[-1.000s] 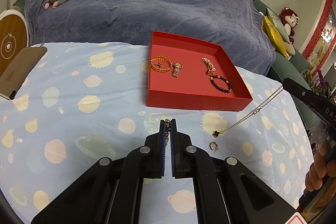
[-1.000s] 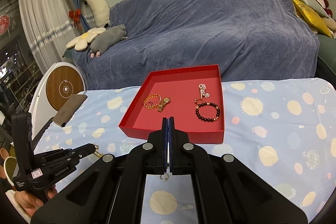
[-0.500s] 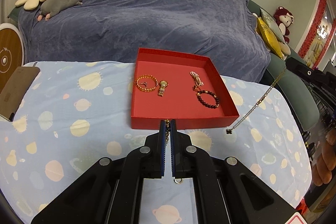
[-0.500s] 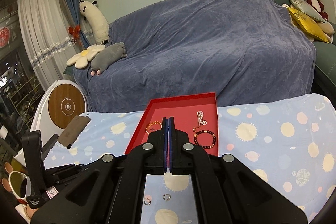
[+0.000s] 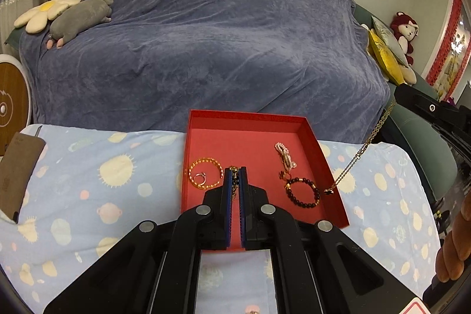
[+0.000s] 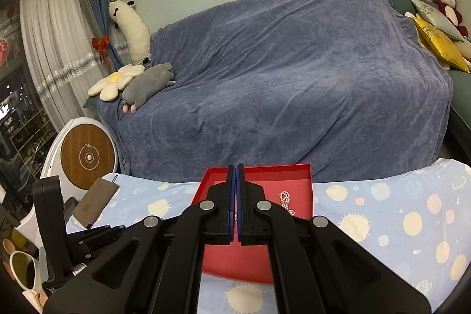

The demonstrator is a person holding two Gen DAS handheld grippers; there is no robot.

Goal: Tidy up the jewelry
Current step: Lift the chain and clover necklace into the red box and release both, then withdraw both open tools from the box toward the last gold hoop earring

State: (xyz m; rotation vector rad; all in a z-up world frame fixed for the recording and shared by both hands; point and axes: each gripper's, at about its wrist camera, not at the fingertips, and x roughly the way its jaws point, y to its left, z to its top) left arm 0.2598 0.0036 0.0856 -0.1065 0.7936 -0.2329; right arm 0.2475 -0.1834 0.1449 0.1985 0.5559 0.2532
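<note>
The gold chain necklace [image 5: 357, 156] hangs in the air over the right side of the table [image 5: 88, 196], strung between the two grippers. The right gripper [image 6: 236, 166] has its jaws pressed together on the chain's upper end; in the left wrist view that gripper shows as a black body [image 5: 424, 105] high at the right, with the chain dropping from it to a small dark pendant [image 5: 328, 191] that dangles over the right wall of the red tray [image 5: 323, 158]. The left gripper [image 5: 235, 169] pinches the other end: a short run of gold links shows between its blue pads, above the tray floor.

The tray sits at the far edge of the table, against the blue-covered sofa [image 5: 220, 34]. Inside it, on the left, lies an amber bead bracelet [image 5: 205, 172] with a small ring [image 5: 201, 176] inside its loop. On the right lie a pink bead strand [image 5: 285, 155] and, nearer, a dark bead bracelet [image 5: 303, 193]. A watch that may lie between them is hidden behind the left gripper.

The table wears a pale blue cloth with planet and sun prints. A brown flat pouch [image 5: 17, 166] rests at its left edge. Fingers of a hand [image 5: 453, 249] show at the right border of the left wrist view.
</note>
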